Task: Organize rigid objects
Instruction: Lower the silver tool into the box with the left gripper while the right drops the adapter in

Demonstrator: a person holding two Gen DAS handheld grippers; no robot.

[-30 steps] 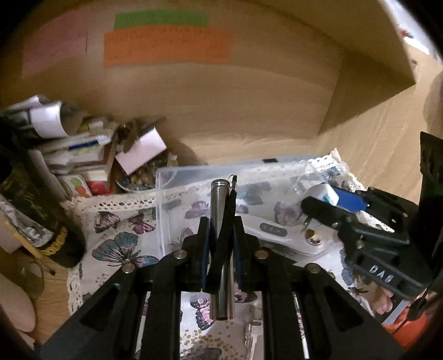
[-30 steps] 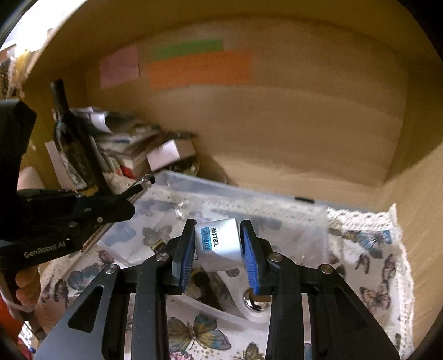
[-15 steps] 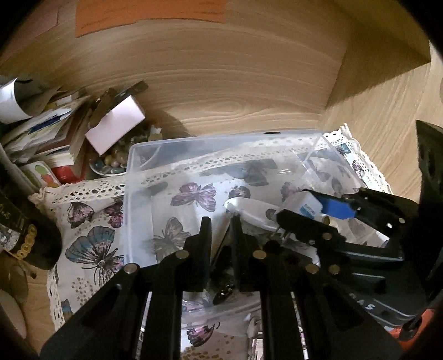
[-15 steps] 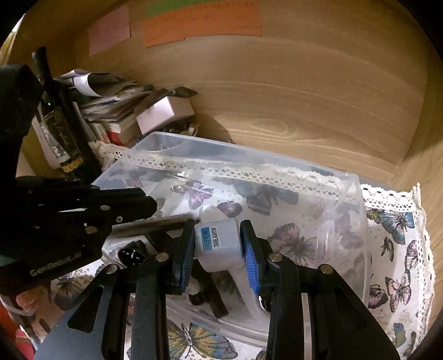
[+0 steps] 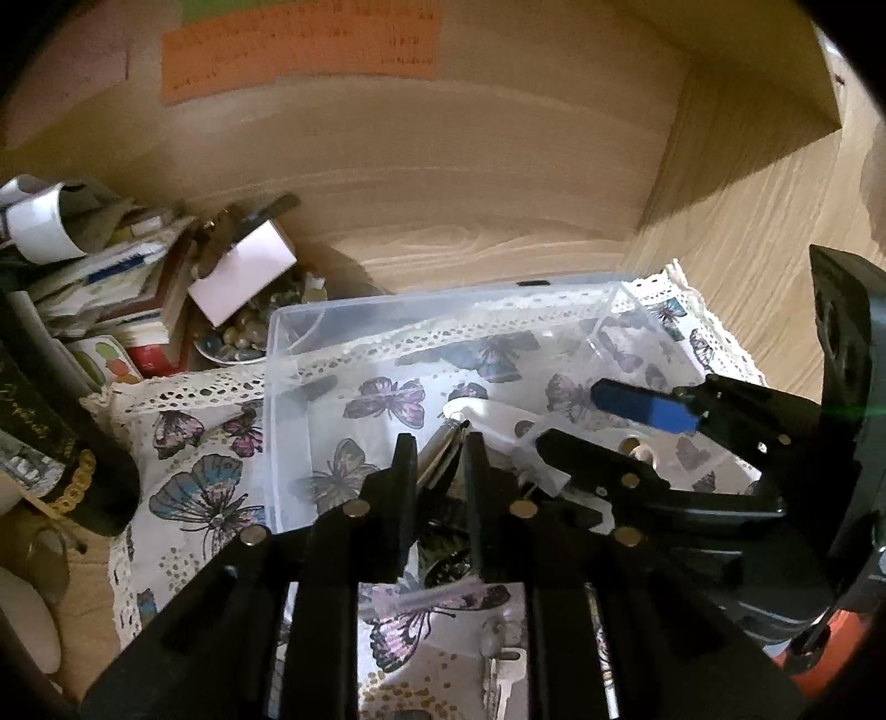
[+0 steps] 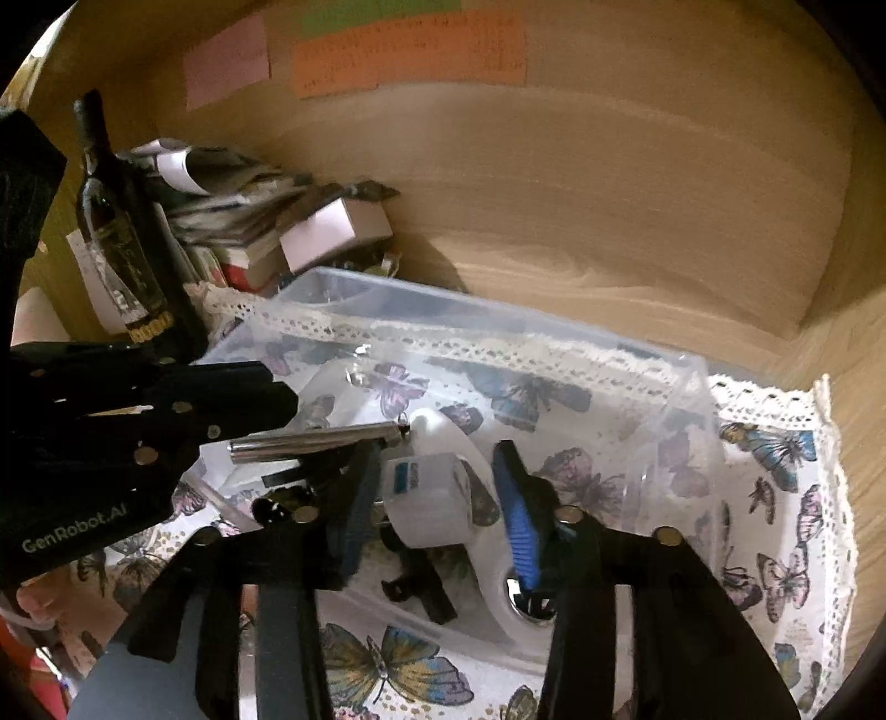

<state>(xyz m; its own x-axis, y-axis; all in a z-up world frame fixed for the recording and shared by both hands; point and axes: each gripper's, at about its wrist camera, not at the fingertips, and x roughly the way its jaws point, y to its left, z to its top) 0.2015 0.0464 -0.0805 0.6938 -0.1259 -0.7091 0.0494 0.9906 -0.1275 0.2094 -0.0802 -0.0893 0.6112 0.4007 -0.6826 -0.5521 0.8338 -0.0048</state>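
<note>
A clear plastic bin (image 5: 443,302) (image 6: 498,315) stands on a butterfly cloth. My left gripper (image 5: 440,462) (image 6: 266,399) reaches into it, its jaws opening. A silver metal pen (image 5: 443,451) (image 6: 315,437) lies loosely between them on the bin's floor. My right gripper (image 6: 437,498) (image 5: 570,415) is beside it in the bin, jaws opening too. A white adapter cube (image 6: 429,498) (image 5: 534,462) with a blue label sits between its blue pads (image 6: 518,526), with a gap on the right side. A long white device (image 5: 498,412) (image 6: 498,587) lies under both.
A dark bottle (image 6: 111,221) (image 5: 44,415), a stack of books and papers (image 5: 111,288), a white box (image 5: 243,277) and a bowl of stones (image 5: 243,338) crowd the left. A wooden wall with coloured notes (image 5: 299,50) stands behind. A key (image 5: 506,675) lies before the bin.
Both grippers came down into the bin and their jaws parted. The pen went from clamped upright to lying loose; the adapter now has a gap beside it.
</note>
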